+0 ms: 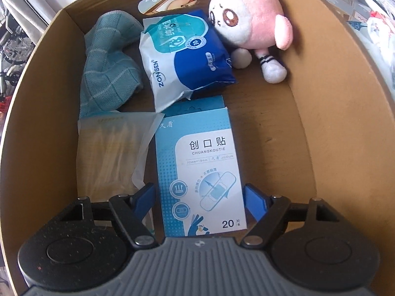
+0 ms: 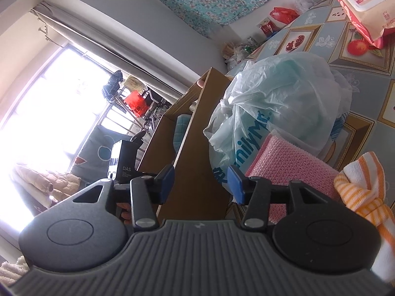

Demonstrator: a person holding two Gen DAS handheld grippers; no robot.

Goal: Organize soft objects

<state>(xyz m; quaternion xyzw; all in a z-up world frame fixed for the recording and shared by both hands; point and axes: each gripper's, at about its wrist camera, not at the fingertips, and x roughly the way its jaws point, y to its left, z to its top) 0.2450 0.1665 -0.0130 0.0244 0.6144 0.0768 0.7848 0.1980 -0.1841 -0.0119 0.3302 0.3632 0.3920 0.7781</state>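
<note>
In the left wrist view I look down into a cardboard box (image 1: 333, 123). A blue and white plaster box (image 1: 200, 162) lies flat on its floor, between the fingers of my left gripper (image 1: 200, 199), which is open with the pads off its sides. Farther in lie a teal cloth (image 1: 108, 64), a blue wet-wipes pack (image 1: 182, 59) and a pink plush toy (image 1: 249, 22). A clear bag of cotton swabs (image 1: 111, 153) lies left of the plaster box. My right gripper (image 2: 201, 182) stands open outside the cardboard box (image 2: 195, 148), holding nothing.
On the patterned table (image 2: 308, 37) beside the box sit a white plastic bag (image 2: 279, 103), a pink textured cloth (image 2: 288, 162), an orange-striped towel (image 2: 365, 192) and a pink wipes pack (image 2: 363, 5). Floor space inside the box shows right of the plaster box.
</note>
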